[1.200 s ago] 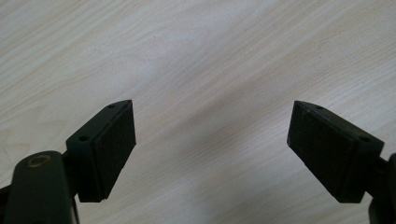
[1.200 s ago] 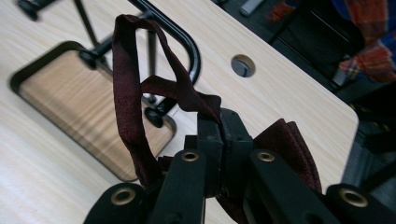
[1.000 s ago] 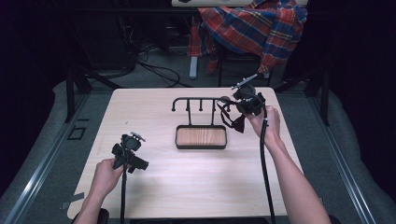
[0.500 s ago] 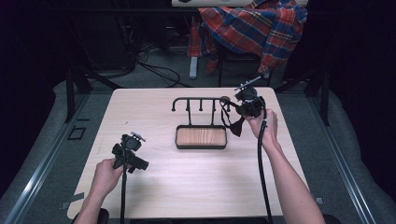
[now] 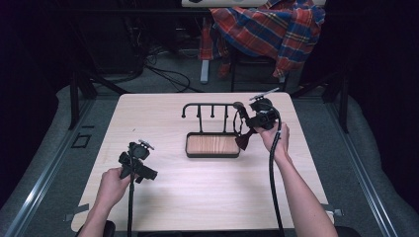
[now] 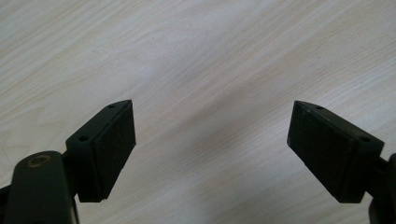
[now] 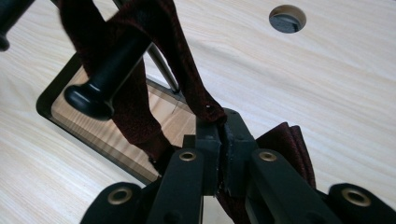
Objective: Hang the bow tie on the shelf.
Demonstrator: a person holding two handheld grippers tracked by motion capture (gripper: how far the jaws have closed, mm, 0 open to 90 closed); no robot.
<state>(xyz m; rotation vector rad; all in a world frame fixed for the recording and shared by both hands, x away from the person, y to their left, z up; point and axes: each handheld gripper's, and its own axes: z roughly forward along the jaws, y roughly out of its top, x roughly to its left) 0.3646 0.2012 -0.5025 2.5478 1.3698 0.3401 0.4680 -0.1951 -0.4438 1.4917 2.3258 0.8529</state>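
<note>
A black hook rack (image 5: 207, 104) stands on a wooden tray base (image 5: 212, 144) at the table's middle. My right gripper (image 5: 248, 131) is at the rack's right end, shut on a dark red fabric band (image 5: 241, 129). In the right gripper view the band (image 7: 135, 116) loops over the rack's knobbed end peg (image 7: 93, 100) and runs down into the closed jaws of my right gripper (image 7: 223, 126). My left gripper (image 5: 141, 168) hovers low over the table's front left. In its own view the left gripper (image 6: 210, 135) is open over bare wood, its pads (image 6: 116, 140) holding nothing.
The light wood table (image 5: 197, 192) has a round hole (image 7: 287, 18) near the rack. A plaid shirt (image 5: 267, 29) hangs over a chair behind the table. Cables (image 5: 163, 74) lie on the floor at the back. Metal rails (image 5: 365, 187) run along both sides.
My right gripper has come slightly lower and nearer the rack's right end with the band. The left gripper has stayed in place.
</note>
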